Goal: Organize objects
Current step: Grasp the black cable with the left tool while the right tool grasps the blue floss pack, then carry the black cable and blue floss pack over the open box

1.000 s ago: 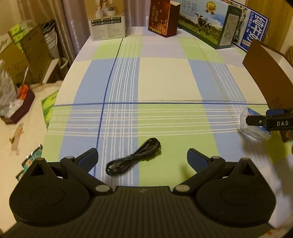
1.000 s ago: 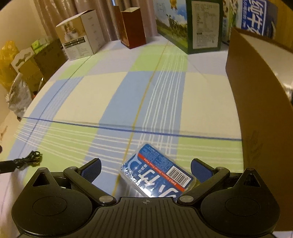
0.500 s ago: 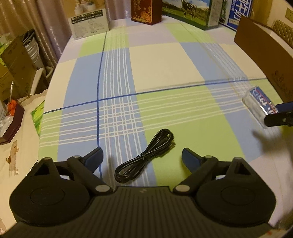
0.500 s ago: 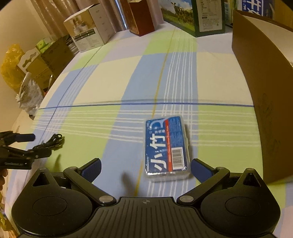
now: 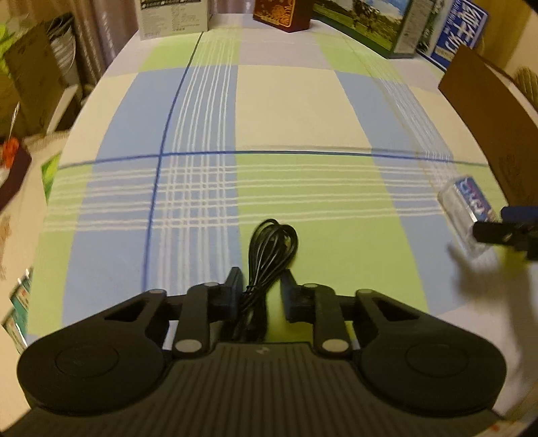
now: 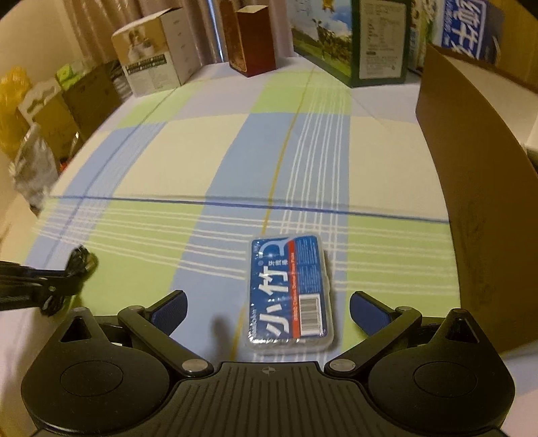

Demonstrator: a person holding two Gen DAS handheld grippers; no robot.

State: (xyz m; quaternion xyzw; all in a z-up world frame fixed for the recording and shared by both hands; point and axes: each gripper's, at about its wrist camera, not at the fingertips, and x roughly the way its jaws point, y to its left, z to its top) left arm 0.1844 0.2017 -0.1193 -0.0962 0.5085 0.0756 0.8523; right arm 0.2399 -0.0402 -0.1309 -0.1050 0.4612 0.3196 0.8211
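A coiled black cable (image 5: pixel 270 248) lies on the checked tablecloth (image 5: pixel 285 111). My left gripper (image 5: pixel 260 292) straddles its near end with the jaws nearly closed: the left pad touches the cable, and a gap shows by the right pad. A clear plastic case with a blue and red label (image 6: pixel 290 292) lies flat between the wide-open fingers of my right gripper (image 6: pixel 267 311). The case also shows in the left wrist view (image 5: pixel 469 210), at the right gripper's fingertip (image 5: pixel 494 232). The left gripper and the cable's end (image 6: pixel 79 264) show at the left of the right wrist view.
An open brown cardboard box (image 6: pixel 470 188) stands right of the case. Along the far edge stand a white carton (image 6: pixel 154 67), a dark red box (image 6: pixel 252 50), a green milk carton box (image 6: pixel 363 43) and a blue carton (image 6: pixel 467 30). Boxes and bags sit beyond the left edge.
My left gripper has moved onto the cable and its jaws have closed in around it. My right gripper stays open and has lined up on the case.
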